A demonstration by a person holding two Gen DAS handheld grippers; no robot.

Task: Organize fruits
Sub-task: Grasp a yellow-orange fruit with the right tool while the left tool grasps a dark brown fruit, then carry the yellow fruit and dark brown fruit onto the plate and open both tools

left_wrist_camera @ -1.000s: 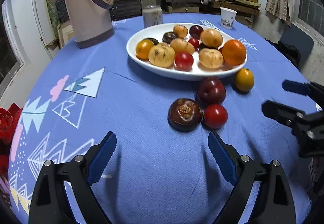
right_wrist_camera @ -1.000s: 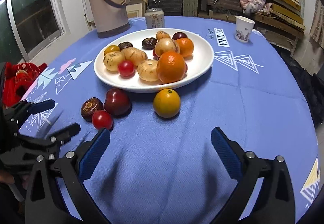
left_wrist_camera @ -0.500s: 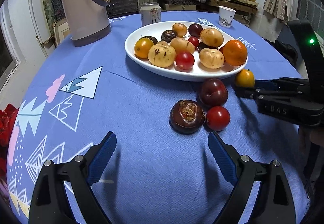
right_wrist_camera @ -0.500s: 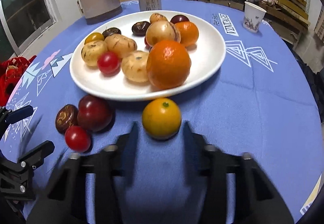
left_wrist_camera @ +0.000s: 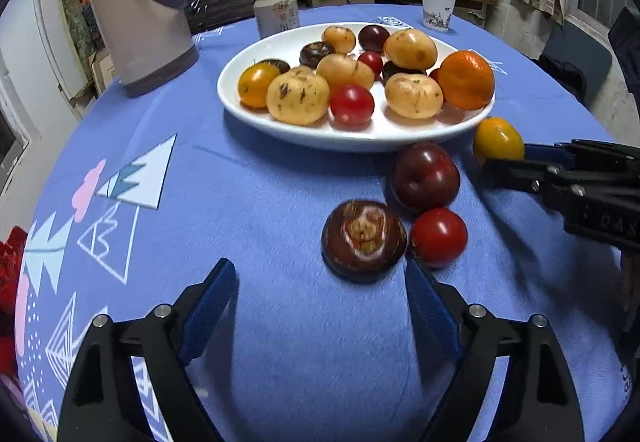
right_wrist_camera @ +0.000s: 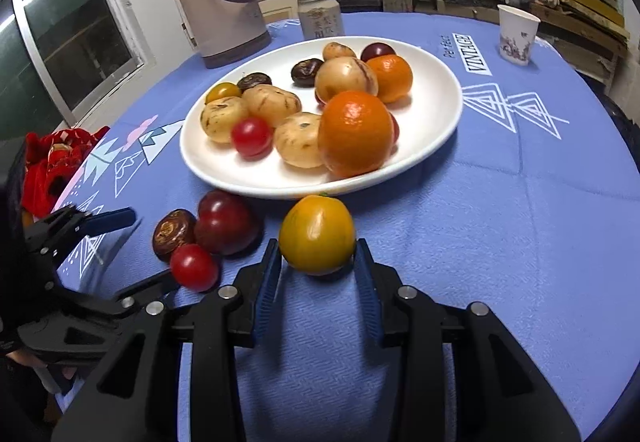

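Note:
A yellow-orange tomato [right_wrist_camera: 318,240] lies on the blue cloth just in front of the white plate [right_wrist_camera: 440,90]. My right gripper [right_wrist_camera: 317,262] is shut on it, one blue pad against each side. The same tomato [left_wrist_camera: 498,140] and right gripper [left_wrist_camera: 504,158] appear at the right of the left wrist view. My left gripper [left_wrist_camera: 318,274] is open and its jaws are closing. A dark brown water chestnut [left_wrist_camera: 363,238] lies just ahead between its tips, untouched. A red cherry tomato [left_wrist_camera: 439,236] and a dark plum [left_wrist_camera: 425,176] sit beside it.
The plate [left_wrist_camera: 352,140] holds several pale fruits, oranges, cherry tomatoes and dark fruits. Behind it stand a beige thermos jug [left_wrist_camera: 136,22], a drink can [left_wrist_camera: 277,12] and a paper cup [left_wrist_camera: 438,8]. A red cloth [right_wrist_camera: 56,158] lies at the table's left edge.
My right gripper moved forward to the yellow-orange tomato and closed on it. My left gripper came nearer the water chestnut and its fingers stand slightly closer together.

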